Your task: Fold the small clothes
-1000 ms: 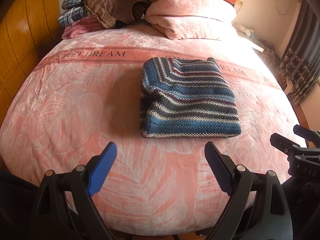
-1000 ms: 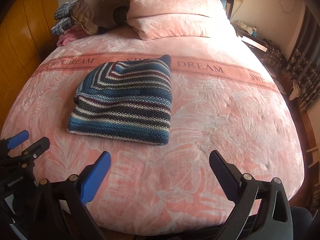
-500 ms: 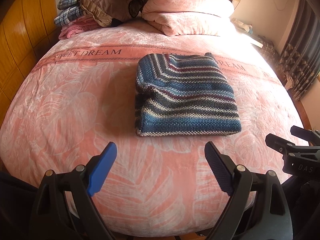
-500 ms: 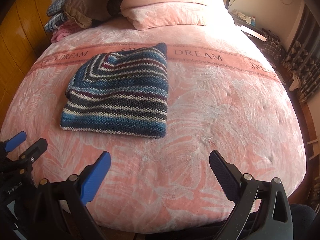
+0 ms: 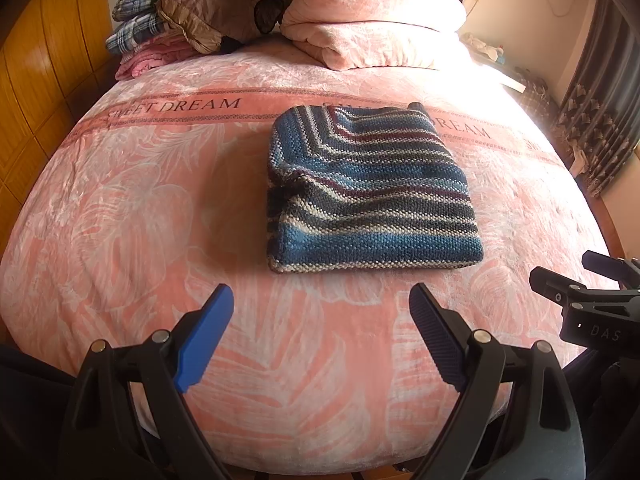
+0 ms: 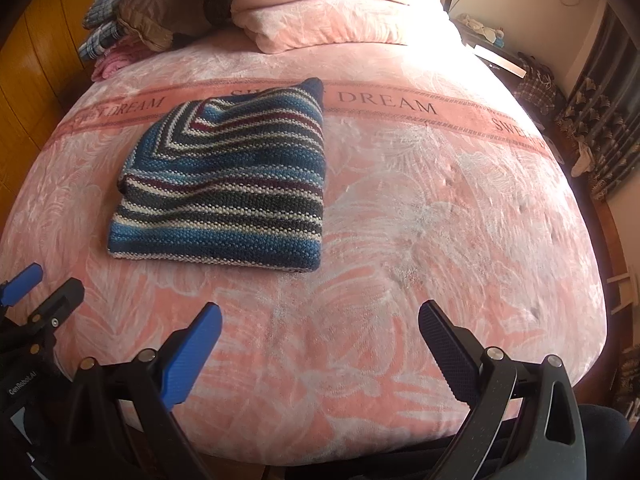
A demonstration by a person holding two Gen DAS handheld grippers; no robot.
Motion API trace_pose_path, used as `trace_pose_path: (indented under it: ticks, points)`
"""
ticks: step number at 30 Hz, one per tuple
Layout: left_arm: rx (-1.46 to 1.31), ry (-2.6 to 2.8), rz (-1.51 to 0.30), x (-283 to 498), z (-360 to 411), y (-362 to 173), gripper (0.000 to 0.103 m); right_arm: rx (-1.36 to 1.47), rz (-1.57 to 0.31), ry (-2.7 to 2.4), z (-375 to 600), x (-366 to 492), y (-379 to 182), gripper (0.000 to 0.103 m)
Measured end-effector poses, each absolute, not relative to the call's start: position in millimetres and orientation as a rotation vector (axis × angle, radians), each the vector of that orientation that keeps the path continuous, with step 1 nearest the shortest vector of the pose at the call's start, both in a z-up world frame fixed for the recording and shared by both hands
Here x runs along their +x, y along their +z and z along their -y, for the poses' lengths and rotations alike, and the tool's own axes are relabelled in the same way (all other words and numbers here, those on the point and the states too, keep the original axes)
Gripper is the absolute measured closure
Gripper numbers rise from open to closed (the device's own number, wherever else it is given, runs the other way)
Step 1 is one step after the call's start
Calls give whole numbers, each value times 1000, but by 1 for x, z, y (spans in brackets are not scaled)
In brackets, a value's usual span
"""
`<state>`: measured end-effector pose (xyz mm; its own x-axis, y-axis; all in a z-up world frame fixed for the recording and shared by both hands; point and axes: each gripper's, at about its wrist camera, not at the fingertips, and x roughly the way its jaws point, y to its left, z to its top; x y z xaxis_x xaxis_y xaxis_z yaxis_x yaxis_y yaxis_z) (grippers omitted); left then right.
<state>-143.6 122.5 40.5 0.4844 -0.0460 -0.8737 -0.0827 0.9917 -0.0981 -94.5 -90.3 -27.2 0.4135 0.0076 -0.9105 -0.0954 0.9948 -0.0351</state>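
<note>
While both the left gripper (image 5: 320, 332) and right gripper (image 6: 320, 352) gape empty, the bedspread (image 5: 120, 208) reads "SWEET DREAM".

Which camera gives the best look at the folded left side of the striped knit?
Left wrist: the striped knit shows its rounded left fold facing the camera. Right wrist shows the knit off to the left, that fold foreshortened.

Home bedroom: bed under pink blanket (image 5: 160, 208), pillows (image 5: 372, 28) at head, curtains (image 5: 600, 112), folded clothes pile (image 5: 140, 36).
</note>
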Motion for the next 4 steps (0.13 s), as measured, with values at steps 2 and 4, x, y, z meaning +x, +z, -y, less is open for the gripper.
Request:
trace_pose_path:
  ticks: [2,4]
  points:
    - [-130,22,-1066,-143,-122,41,14,-81,-1144,61,92,-94,-27,4]
    - [-131,23,-1067,-144,-122,41,14,-84,-1142,56,91,-95,-27,4]
